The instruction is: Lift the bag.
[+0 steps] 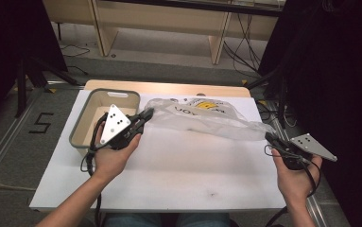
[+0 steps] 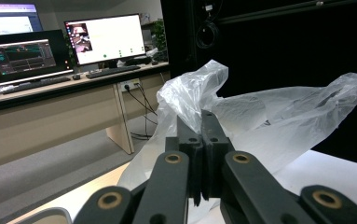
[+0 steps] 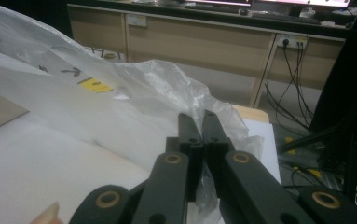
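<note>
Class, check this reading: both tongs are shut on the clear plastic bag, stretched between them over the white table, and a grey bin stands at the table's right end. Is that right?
Not quite. The grey bin stands at the table's left end, beside the left tongs, as the high view shows. The rest holds: left and right tongs are both shut on the plastic bag.

A grey-rimmed plastic bin [image 1: 104, 95] sits at the white desk's [image 1: 178, 165] far left corner; lit monitors [image 2: 105, 37] glow beyond.
</note>
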Available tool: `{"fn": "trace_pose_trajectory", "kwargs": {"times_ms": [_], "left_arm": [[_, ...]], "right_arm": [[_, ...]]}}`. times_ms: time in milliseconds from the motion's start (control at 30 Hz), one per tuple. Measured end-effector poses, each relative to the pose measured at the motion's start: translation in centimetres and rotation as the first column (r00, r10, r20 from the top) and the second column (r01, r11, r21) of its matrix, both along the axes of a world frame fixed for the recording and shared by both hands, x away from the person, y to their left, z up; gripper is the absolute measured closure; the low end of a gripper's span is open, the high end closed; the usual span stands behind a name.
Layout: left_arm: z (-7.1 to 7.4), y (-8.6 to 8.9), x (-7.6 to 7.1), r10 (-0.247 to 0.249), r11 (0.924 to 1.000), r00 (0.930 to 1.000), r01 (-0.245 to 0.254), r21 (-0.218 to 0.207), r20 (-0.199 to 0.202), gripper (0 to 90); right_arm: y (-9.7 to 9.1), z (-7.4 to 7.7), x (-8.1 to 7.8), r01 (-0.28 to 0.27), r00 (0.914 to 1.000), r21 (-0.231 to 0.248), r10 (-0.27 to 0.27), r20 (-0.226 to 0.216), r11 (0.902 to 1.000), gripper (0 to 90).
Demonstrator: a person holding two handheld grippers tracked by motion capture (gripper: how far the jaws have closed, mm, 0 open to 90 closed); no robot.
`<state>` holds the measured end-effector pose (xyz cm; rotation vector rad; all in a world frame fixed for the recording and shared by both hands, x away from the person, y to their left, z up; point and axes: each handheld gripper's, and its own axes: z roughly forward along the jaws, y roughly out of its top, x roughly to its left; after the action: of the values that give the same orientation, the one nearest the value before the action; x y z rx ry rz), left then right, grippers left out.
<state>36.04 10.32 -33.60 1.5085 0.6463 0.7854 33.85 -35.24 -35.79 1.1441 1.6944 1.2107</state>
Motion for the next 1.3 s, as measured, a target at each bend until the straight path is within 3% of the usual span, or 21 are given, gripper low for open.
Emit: {"fn": "trace_pose_trajectory", "kwargs": {"times_ms": [533,1300], "left_arm": [[0.8,-0.2,-0.1,-0.003,0.9997,0.9997,0.004,-0.024,0.025,89.2],[3.4,-1.5,-1.0,-0.044,0.9953,0.9951,0.051,-0.082,0.088,89.2]], "right_arm": [[0.1,0.5,0.2,0.002,0.9998,0.014,-0.002,0.018,0.9999,90.0],[-0.4,1.6,-0.4,0.017,0.9981,0.028,-0.018,0.059,0.9995,90.0]]}}
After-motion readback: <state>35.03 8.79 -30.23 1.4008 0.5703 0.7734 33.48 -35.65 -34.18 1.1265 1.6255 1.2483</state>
